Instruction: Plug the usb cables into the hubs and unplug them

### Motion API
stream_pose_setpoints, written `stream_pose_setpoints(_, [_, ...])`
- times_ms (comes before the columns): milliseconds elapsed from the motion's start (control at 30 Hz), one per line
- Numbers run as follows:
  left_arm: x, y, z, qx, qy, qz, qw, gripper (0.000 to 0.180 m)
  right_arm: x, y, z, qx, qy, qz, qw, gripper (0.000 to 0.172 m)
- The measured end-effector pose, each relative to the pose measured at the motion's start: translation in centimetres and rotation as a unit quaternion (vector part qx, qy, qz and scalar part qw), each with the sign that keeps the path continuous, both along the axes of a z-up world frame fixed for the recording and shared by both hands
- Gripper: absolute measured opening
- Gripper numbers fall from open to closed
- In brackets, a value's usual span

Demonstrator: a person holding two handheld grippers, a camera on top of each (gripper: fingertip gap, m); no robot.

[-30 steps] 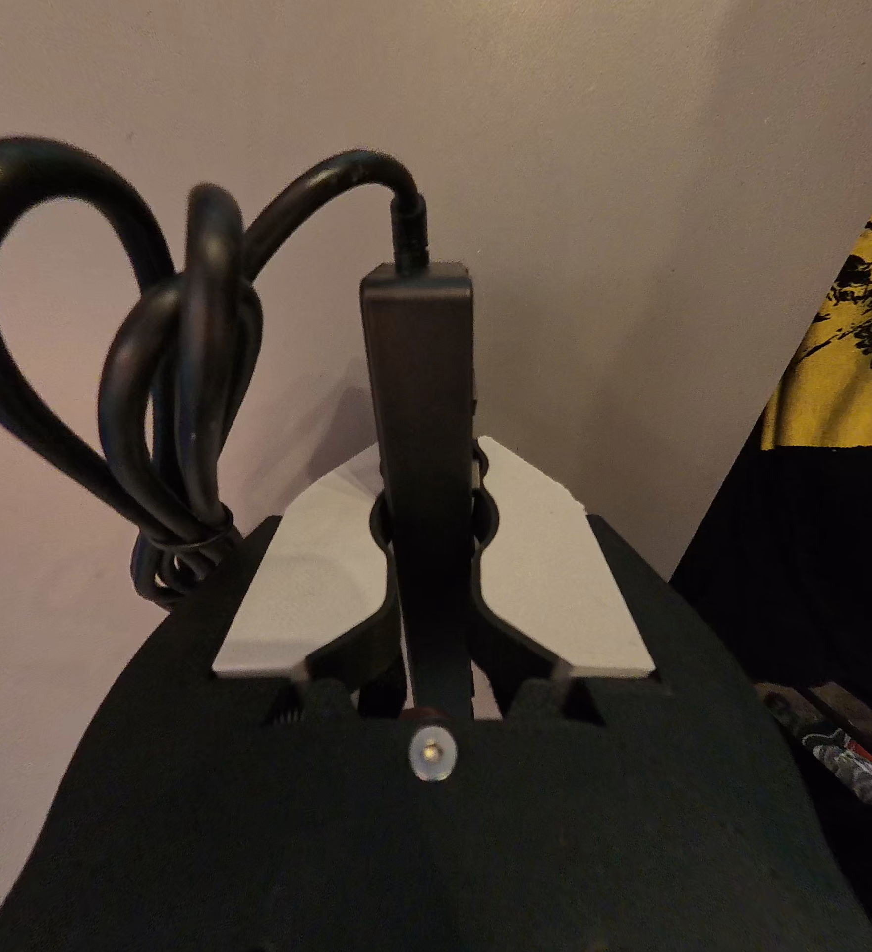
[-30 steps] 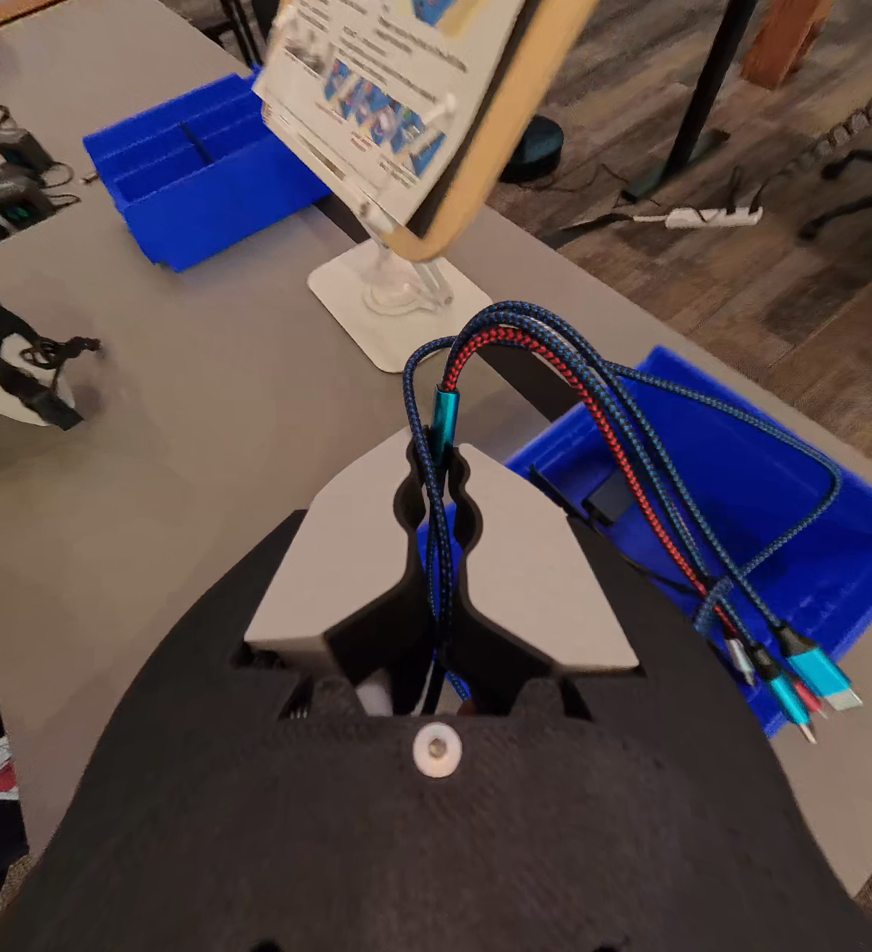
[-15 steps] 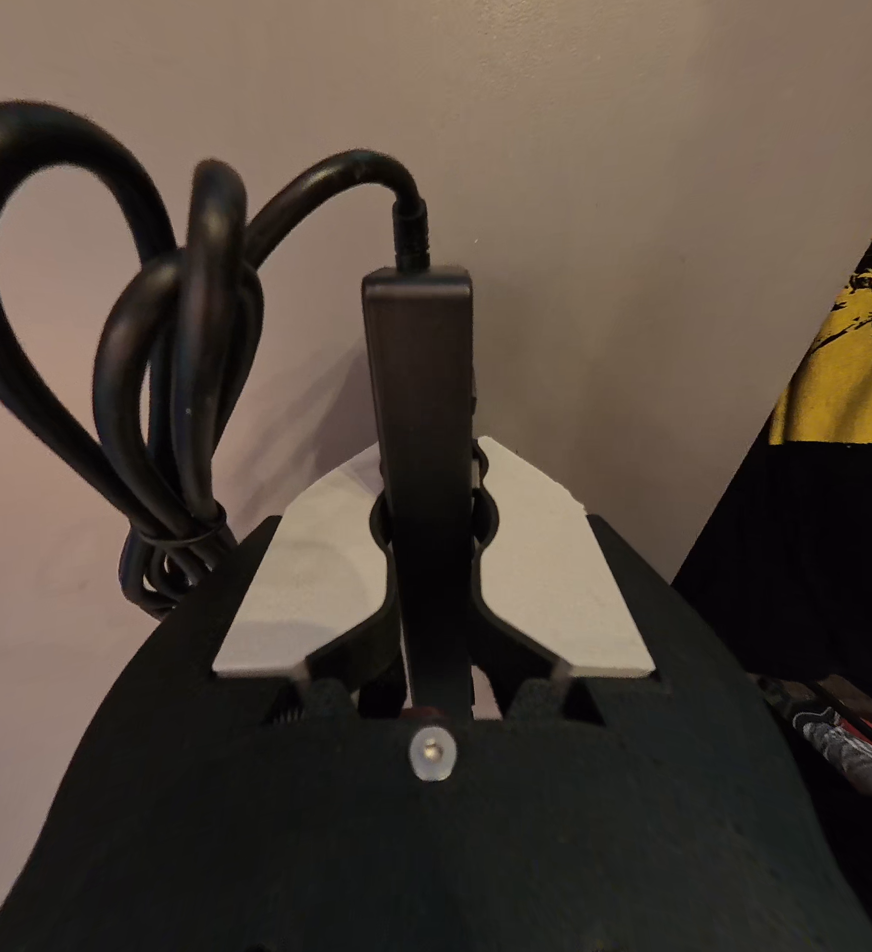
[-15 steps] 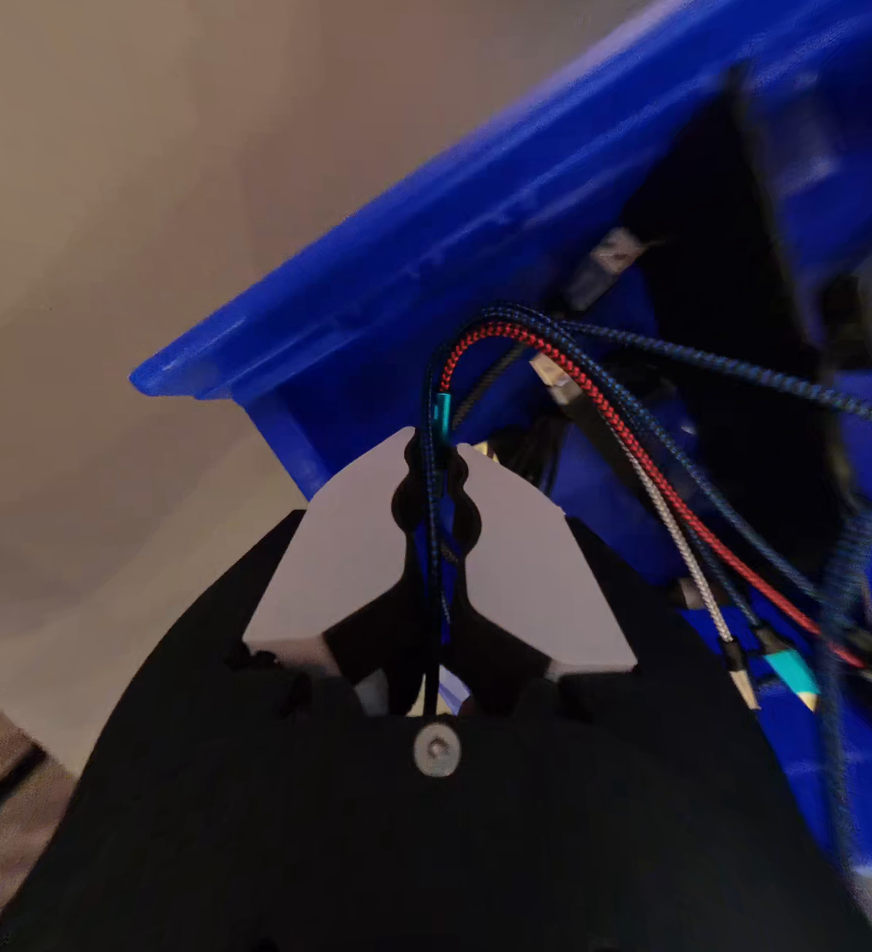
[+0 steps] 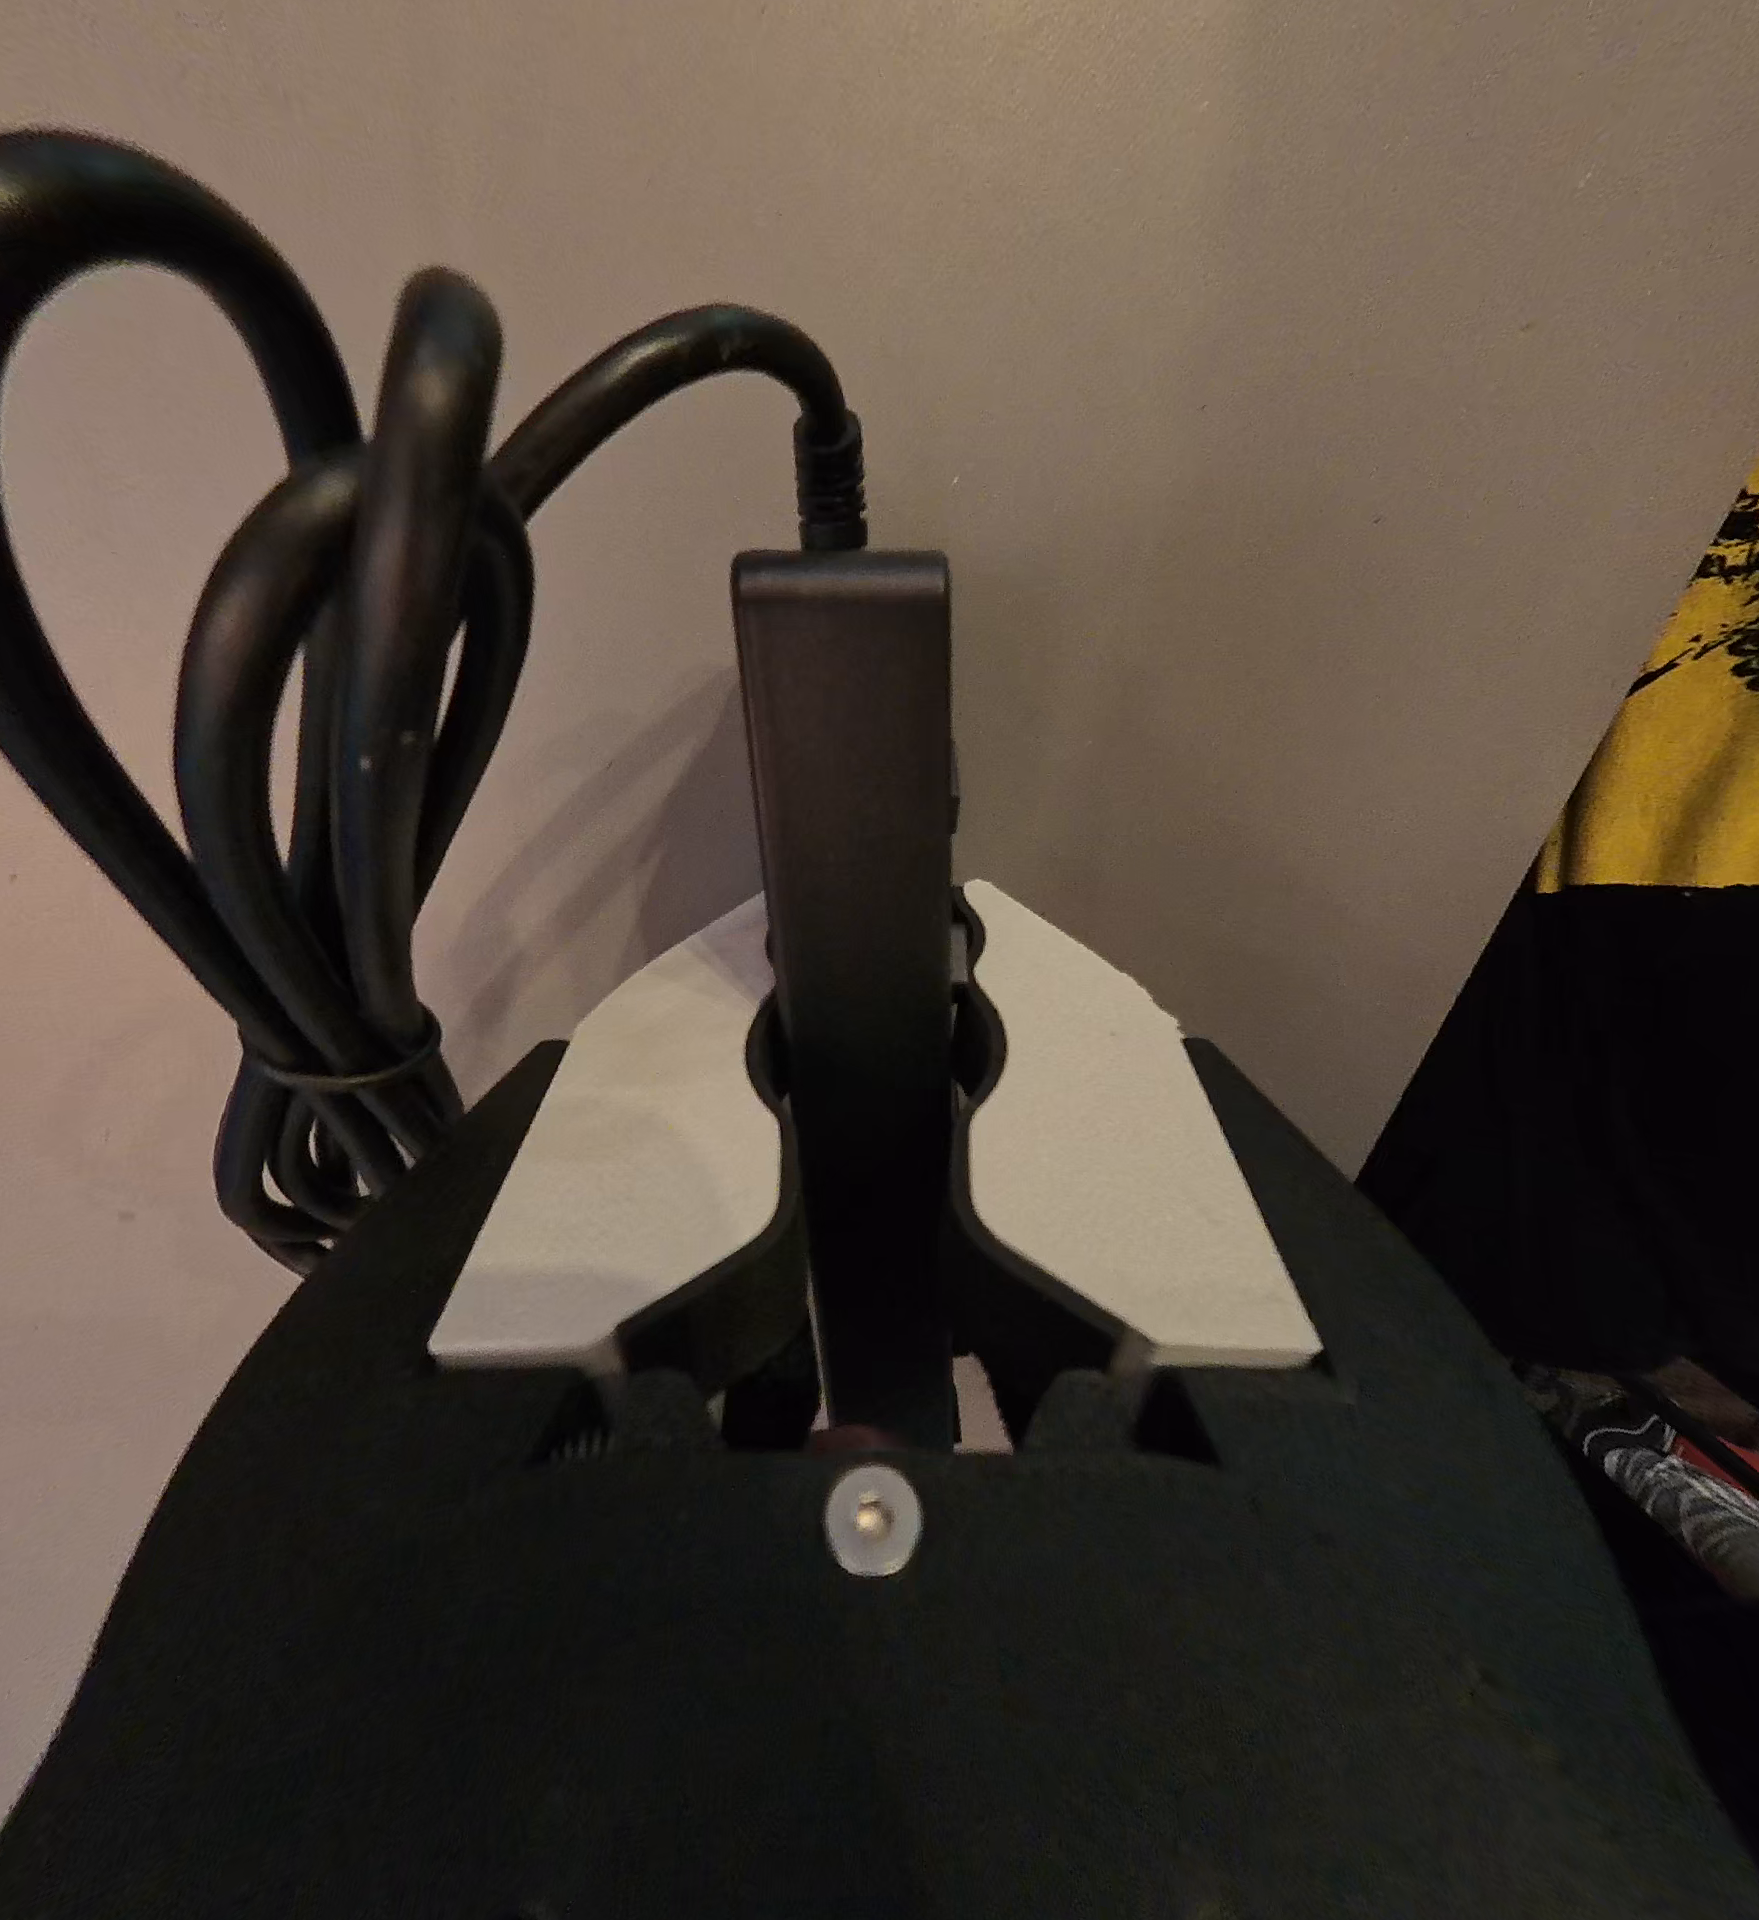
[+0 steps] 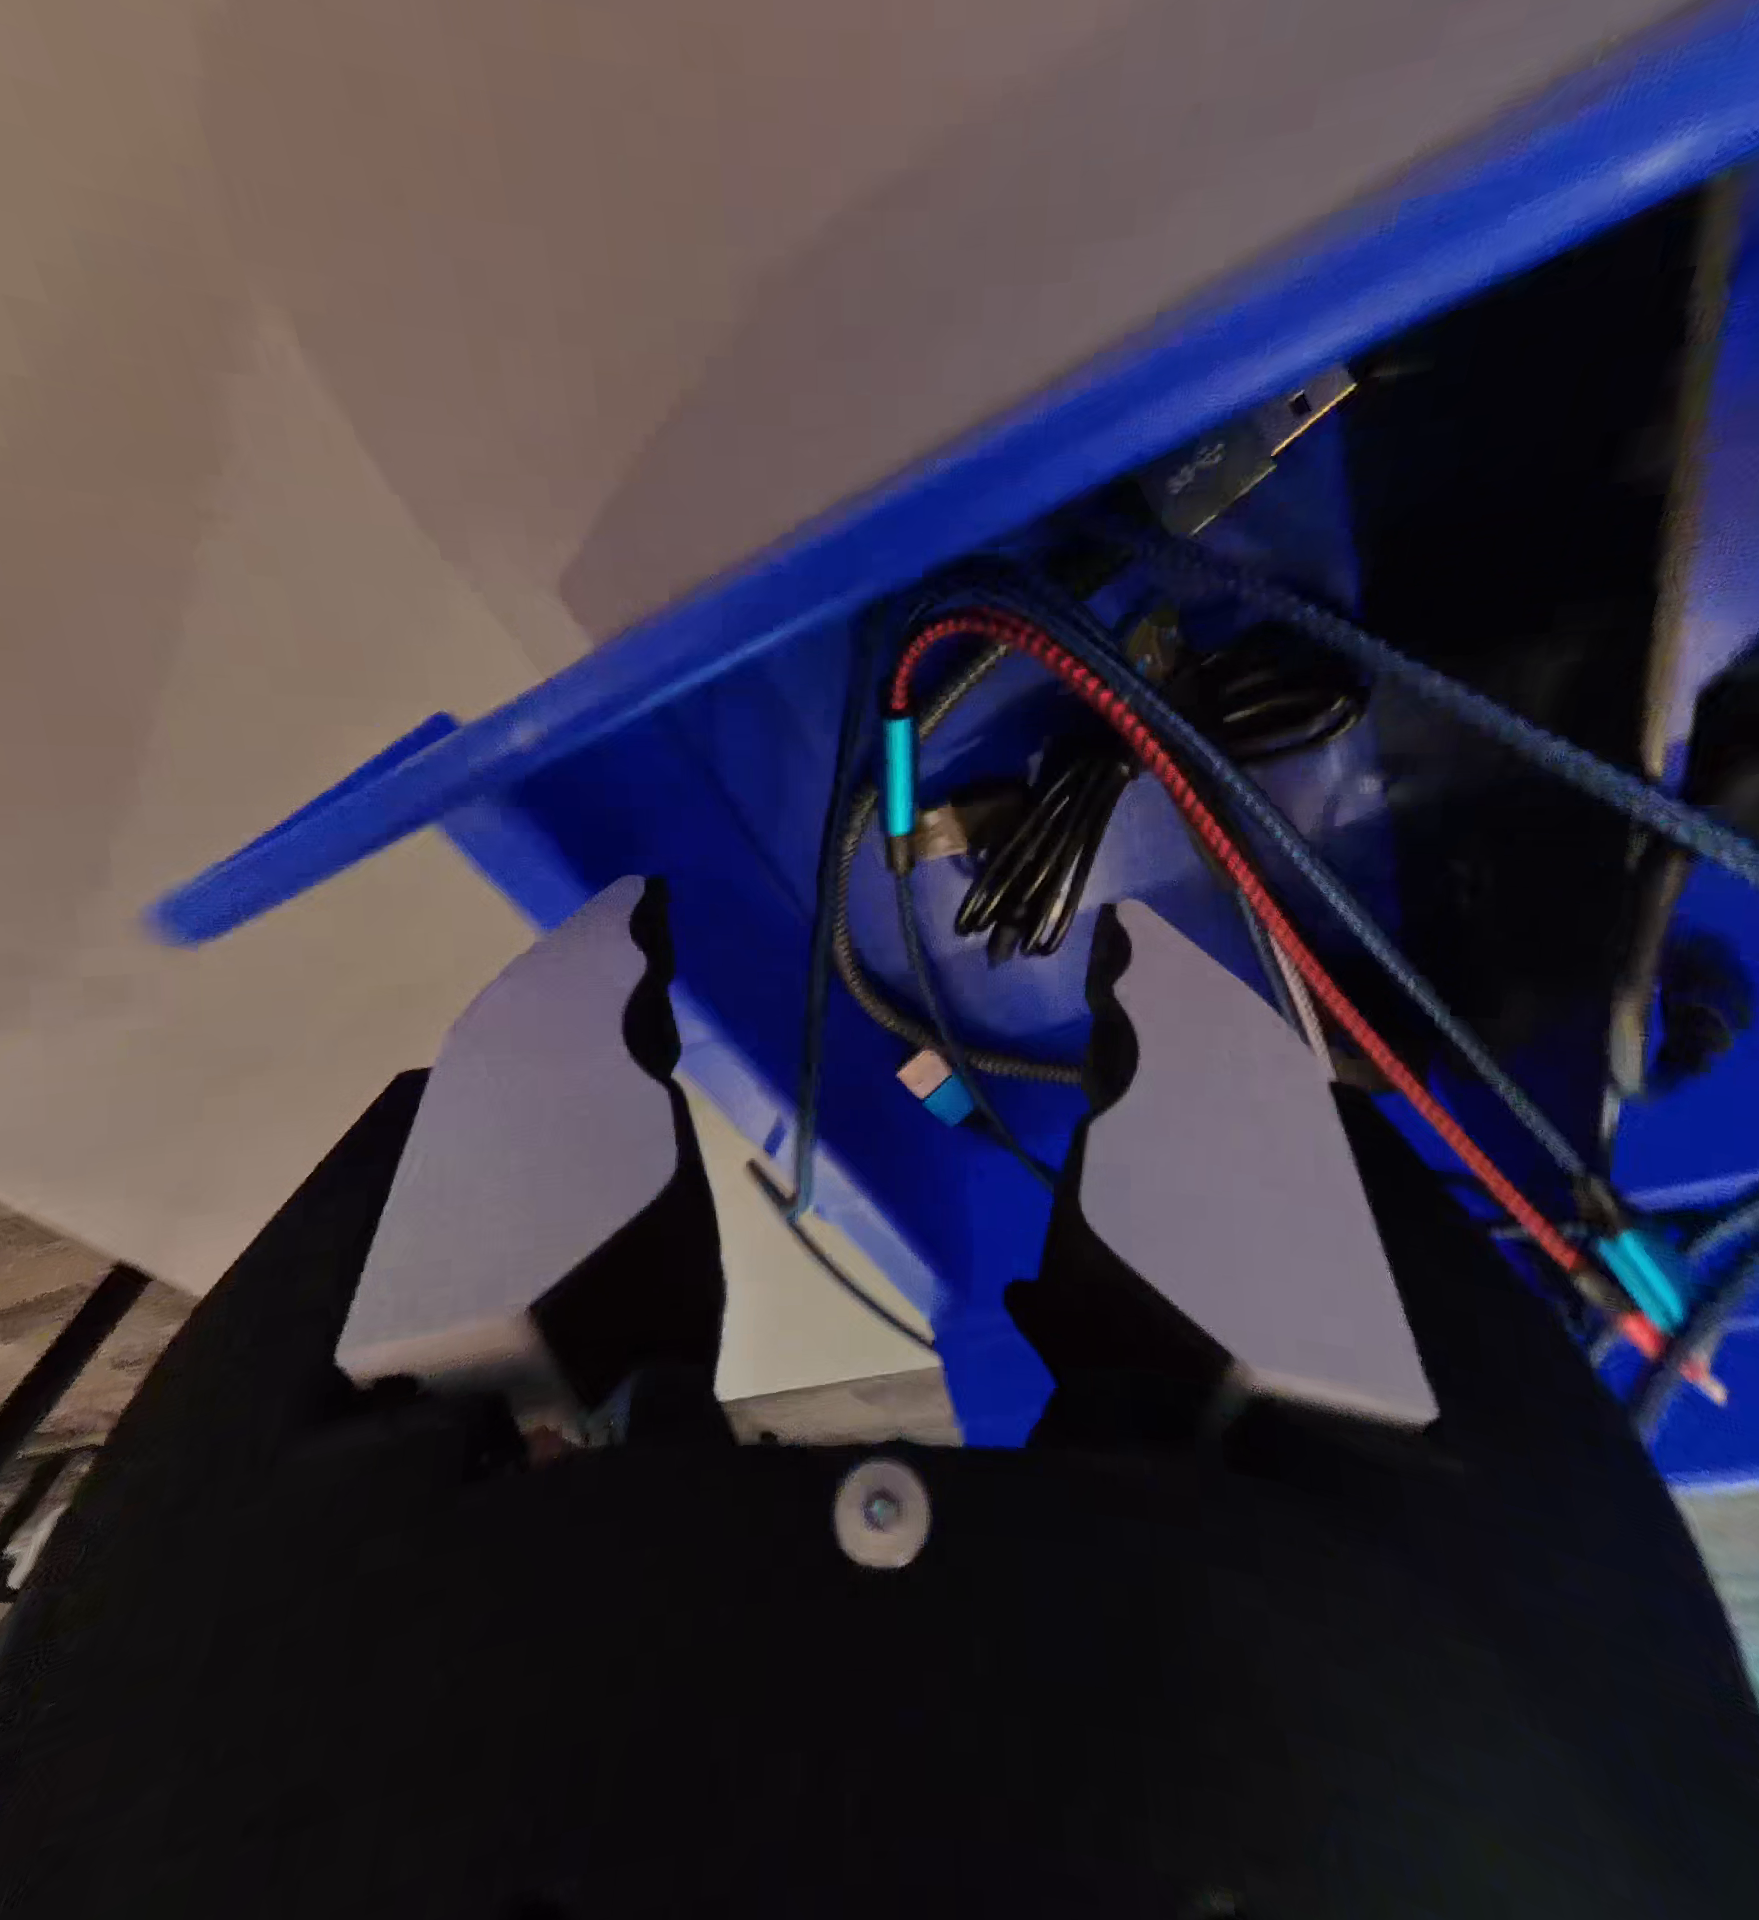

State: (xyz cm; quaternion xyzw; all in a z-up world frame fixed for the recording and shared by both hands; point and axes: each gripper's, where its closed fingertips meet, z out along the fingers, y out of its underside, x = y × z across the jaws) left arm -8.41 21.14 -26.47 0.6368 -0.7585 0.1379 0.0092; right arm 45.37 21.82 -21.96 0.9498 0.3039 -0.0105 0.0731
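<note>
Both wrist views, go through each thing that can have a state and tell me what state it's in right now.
Left gripper: shut on the hub.
Hub: black, upright between the pads, nothing plugged in that shows.
Hub cord: coiled, tied in a bundle.
Right gripper: wide open, gripping nothing.
Braided cables: loose, draped into the bin, unplugged.
Blue bin: open, holding cables.

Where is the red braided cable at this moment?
In the right wrist view, the red braided cable hangs among blue braided cables over the blue bin, beyond the open right gripper, untouched.
</note>
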Motion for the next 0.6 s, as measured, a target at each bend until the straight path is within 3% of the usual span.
stream_pose_setpoints(167, [-0.1, 0.2, 0.0, 0.000, 0.002, 0.003, 1.000, 0.026, -0.7, -0.5, 6.4, 0.062, 0.010, 0.014, 0.998, 0.081])
stream_pose_setpoints(267, [-0.1, 0.2, 0.0, 0.003, 0.004, 0.002, 1.000, 0.026, 1.8, 3.0, 10.1, 0.181, -0.004, -0.015, 0.983, 0.073])
stream_pose_setpoints(333, [-0.1, 0.1, 0.0, 0.007, 0.006, 0.001, 1.000, 0.026, 4.0, 5.6, 11.2, 0.234, -0.018, -0.039, 0.971, 0.073])
stream_pose_setpoints(467, [-0.2, 0.0, 0.0, 0.011, 0.010, -0.002, 1.000, 0.026, 7.8, 8.5, 8.9, 0.226, -0.086, -0.003, 0.970, 0.070])
stream_pose_setpoints(600, [-0.1, 0.0, 0.1, 0.005, 0.008, -0.002, 1.000, 0.026, 8.8, 9.3, 5.3, 0.147, -0.103, 0.031, 0.983, 0.071])
